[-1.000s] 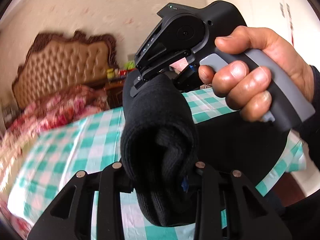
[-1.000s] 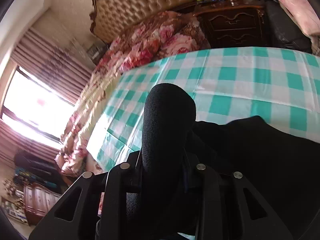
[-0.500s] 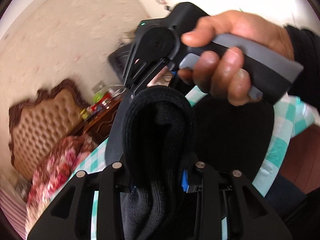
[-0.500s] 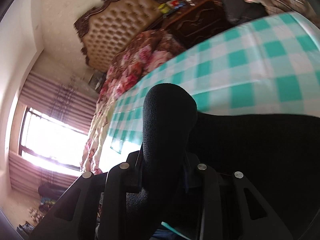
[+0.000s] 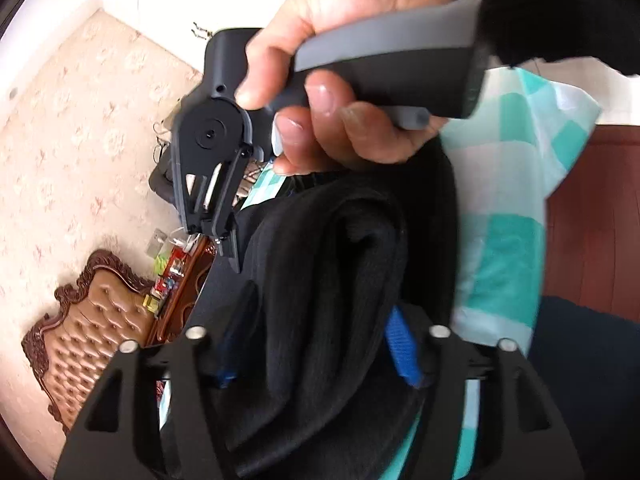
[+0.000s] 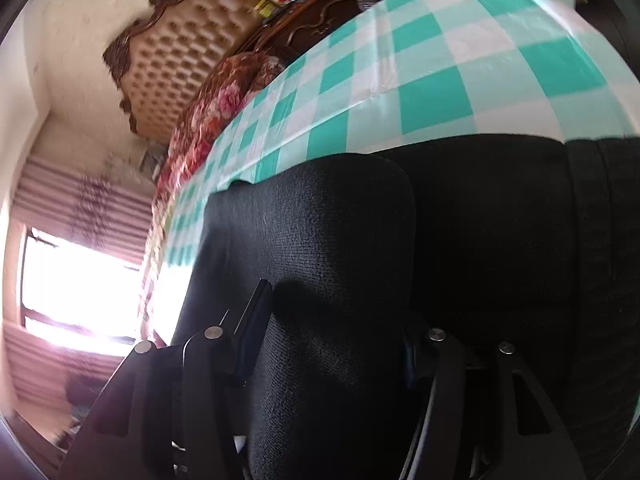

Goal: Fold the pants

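pants (image 6: 480, 208) on tablecloth (image 6: 432, 80)

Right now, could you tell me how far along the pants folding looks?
Partly done. The black pants lie doubled on the checked tablecloth, so at least one fold is laid. In hand: a thick bunched edge sits between the jaws of both the left gripper and the right gripper, which have just been opening and seem to be letting go. Left: flattening that bundle and any final fold.

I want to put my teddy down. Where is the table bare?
Bare checked tablecloth lies beyond the black pants, toward the nightstand and bed. The near edge is crowded: pants fill both grippers.
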`<action>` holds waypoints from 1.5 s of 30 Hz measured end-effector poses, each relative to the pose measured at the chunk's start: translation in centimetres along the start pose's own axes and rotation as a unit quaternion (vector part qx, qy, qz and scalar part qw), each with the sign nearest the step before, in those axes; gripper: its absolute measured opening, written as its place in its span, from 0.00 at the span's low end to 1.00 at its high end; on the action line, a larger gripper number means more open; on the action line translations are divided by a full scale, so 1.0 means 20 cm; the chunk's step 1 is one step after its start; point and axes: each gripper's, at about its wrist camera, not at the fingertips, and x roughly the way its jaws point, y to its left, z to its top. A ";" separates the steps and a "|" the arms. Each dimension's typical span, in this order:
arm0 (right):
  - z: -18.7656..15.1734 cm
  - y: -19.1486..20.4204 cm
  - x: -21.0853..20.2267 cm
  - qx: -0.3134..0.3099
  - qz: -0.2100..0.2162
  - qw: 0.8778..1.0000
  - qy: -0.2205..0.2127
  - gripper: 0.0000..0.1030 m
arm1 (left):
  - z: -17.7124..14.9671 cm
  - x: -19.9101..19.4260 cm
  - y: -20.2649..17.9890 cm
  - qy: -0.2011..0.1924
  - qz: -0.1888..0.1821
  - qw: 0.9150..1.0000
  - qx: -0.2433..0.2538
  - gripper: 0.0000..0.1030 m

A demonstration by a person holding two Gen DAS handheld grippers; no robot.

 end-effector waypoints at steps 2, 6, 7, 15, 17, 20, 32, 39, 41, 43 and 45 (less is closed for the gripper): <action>0.00 0.00 -0.01 -0.004 0.000 1.000 0.002 0.55 | -0.04 -0.04 0.00 -0.005 0.010 1.000 0.016 0.66; 0.00 -0.01 -0.05 -0.003 -0.005 1.000 0.000 0.58 | -0.14 -0.05 0.05 0.003 0.025 0.999 0.029 0.67; -0.01 0.00 -0.06 -0.005 -0.009 1.000 -0.001 0.59 | -0.15 -0.03 0.05 0.010 0.028 0.999 0.029 0.67; -0.03 0.10 -0.06 -0.053 -0.075 0.996 -0.010 0.38 | -0.18 0.02 0.09 0.009 0.048 0.998 0.041 0.28; -0.01 0.14 -0.13 -0.060 -0.065 0.996 -0.025 0.31 | -0.14 -0.01 0.11 -0.004 0.065 0.997 0.047 0.27; 0.01 0.20 -0.26 -0.077 -0.066 0.993 -0.058 0.29 | -0.08 -0.01 0.19 -0.027 0.079 0.995 0.051 0.27; -0.02 -0.10 -0.33 -0.064 -0.142 0.986 -0.058 0.29 | -0.02 0.23 -0.03 -0.059 0.024 0.991 0.117 0.27; -0.02 -0.10 -0.30 -0.061 -0.144 0.986 -0.066 0.31 | -0.01 0.30 -0.05 -0.061 0.035 0.990 0.123 0.27; -0.03 -0.08 -0.31 -0.067 -0.143 0.985 -0.069 0.28 | 0.01 0.28 -0.07 -0.060 0.033 0.990 0.120 0.27; -0.03 -0.05 -0.33 -0.073 -0.143 0.984 -0.072 0.27 | 0.01 0.21 -0.07 -0.060 0.033 0.991 0.116 0.27; -0.03 -0.01 -0.34 -0.080 -0.145 0.983 -0.078 0.26 | 0.03 0.14 -0.14 -0.063 0.035 0.992 0.108 0.27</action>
